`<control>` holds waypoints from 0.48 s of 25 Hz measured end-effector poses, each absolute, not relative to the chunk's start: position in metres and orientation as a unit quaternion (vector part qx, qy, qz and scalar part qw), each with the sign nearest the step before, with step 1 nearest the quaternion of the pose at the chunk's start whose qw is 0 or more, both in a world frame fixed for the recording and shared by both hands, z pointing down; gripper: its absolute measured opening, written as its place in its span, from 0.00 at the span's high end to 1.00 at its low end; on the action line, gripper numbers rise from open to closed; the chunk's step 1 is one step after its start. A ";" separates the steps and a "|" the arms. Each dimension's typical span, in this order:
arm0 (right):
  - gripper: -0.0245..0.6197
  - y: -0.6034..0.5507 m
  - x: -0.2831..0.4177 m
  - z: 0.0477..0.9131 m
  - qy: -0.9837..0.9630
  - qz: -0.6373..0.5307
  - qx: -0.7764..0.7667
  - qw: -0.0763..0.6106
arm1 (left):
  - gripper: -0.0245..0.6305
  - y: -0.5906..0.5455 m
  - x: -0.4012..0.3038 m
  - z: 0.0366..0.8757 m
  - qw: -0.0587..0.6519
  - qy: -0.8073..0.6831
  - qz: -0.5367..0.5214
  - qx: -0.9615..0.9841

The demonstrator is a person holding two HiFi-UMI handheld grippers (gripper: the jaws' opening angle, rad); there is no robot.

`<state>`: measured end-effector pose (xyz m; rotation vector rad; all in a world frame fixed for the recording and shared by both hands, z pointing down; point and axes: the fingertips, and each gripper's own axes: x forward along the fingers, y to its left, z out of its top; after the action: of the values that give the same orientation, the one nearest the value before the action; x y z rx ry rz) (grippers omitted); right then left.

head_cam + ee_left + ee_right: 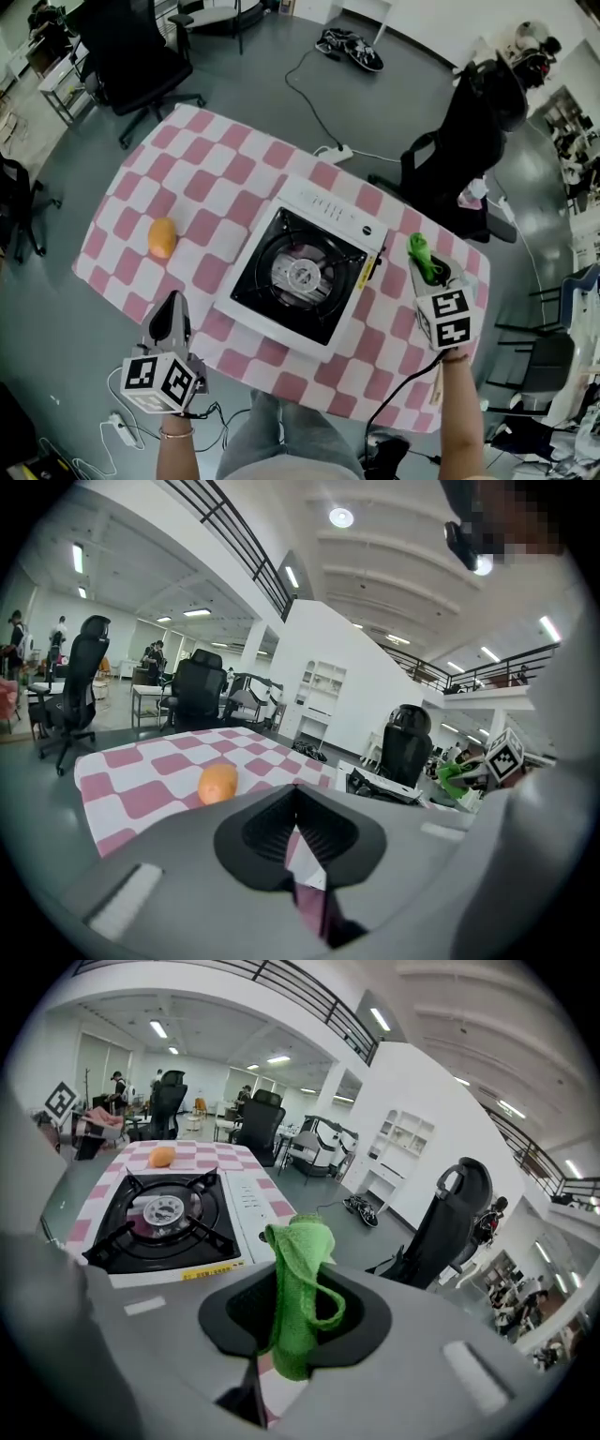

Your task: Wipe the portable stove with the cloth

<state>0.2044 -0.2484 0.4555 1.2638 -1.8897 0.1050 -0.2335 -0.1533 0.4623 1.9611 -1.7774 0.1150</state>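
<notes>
A white portable stove (309, 267) with a black burner top stands in the middle of the checked table; the right gripper view shows the stove (173, 1218) to the left, ahead of the jaws. My right gripper (427, 267) is shut on a green cloth (421, 255), held just right of the stove's front corner. The cloth (298, 1288) sticks up bunched from between the jaws. My left gripper (171, 323) is shut with nothing in it, near the table's front left edge. In its own view the left gripper (298, 841) points over the table.
An orange fruit (161, 236) lies on the pink and white checked cloth (206, 187) left of the stove; it shows as the fruit (217, 783) in the left gripper view. Office chairs (141, 66) stand around the table, and cables and a power strip (336, 153) lie on the floor.
</notes>
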 end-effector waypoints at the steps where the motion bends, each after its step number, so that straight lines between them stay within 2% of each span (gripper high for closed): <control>1: 0.85 -0.252 0.204 0.459 -0.754 0.039 0.498 0.428 | 0.96 -0.154 -0.234 0.463 0.244 -0.652 0.043 0.717; 12: 0.85 -0.279 0.197 0.494 -0.757 0.036 0.434 0.487 | 0.96 -0.163 -0.233 0.469 0.255 -0.658 0.046 0.707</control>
<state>0.1969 -0.2791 0.4940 1.0565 -1.8403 0.0865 -0.2328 -0.1629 0.4689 1.9201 -1.7870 0.1240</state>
